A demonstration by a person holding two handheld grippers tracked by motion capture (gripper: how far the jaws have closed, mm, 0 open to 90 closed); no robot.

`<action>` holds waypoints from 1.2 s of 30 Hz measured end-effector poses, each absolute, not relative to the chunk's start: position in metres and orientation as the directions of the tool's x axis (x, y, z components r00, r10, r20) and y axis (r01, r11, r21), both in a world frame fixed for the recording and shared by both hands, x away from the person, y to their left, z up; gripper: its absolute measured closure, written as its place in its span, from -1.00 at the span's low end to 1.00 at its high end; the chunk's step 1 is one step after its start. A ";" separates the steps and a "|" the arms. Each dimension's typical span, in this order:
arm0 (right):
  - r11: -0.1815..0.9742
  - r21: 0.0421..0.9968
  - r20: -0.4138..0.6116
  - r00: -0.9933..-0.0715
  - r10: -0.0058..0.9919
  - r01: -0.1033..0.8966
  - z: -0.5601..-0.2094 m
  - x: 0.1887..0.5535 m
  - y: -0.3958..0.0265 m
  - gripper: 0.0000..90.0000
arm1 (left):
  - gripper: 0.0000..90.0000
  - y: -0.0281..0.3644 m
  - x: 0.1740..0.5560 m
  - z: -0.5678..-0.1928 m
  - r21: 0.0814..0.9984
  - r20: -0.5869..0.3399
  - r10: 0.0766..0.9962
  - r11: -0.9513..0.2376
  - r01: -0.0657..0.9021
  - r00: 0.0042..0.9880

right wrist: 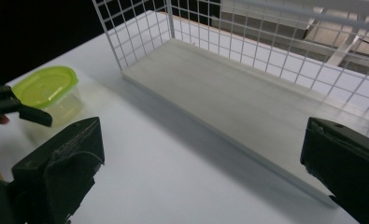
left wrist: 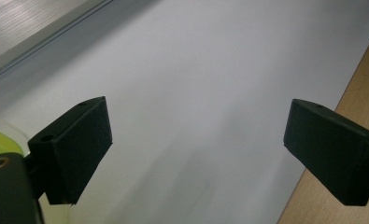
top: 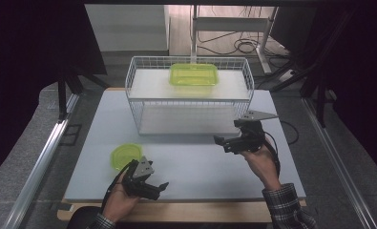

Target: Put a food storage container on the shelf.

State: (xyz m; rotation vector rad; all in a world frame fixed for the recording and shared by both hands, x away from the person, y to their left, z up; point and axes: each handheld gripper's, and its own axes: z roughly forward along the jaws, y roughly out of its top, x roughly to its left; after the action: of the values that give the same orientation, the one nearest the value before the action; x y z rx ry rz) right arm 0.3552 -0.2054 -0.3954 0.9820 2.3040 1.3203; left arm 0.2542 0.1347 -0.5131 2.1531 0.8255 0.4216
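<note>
Round clear container (top: pixel 124 156) with a lime-green lid, upright, lid facing up; being round, it has no long axis. It stands on the white table (top: pixel 195 167) near its front left, just beside the left gripper (top: pixel 158 190), whose jaws stand apart and empty. The right gripper (top: pixel 220 142), likewise spread and empty, hovers before the wire rack (top: pixel 143 86).

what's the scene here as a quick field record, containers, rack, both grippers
surface: white table top
rack: white wire rack with two shelves, at the far middle of the table
upper shelf: rectangular green-lidded container
lower shelf: bare board
near left: round green-lidded container on the table, beside the left gripper
left gripper: open, nothing between its jaws, low over the near edge
right gripper: open, nothing between its jaws, in front of the rack's right end, pointing left
</note>
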 end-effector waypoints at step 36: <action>0.388 0.798 0.009 -0.653 0.757 0.462 -0.481 0.316 -0.241 -1.00 | -0.92 0.135 0.255 -0.516 0.752 0.059 0.670 -0.517 0.408 0.740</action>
State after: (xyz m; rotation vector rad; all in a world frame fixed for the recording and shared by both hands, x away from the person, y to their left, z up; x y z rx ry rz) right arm 0.3163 -0.2409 -0.4814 1.0579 2.2955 1.1484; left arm 0.2545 0.1352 -0.5163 2.1827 0.8085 0.4452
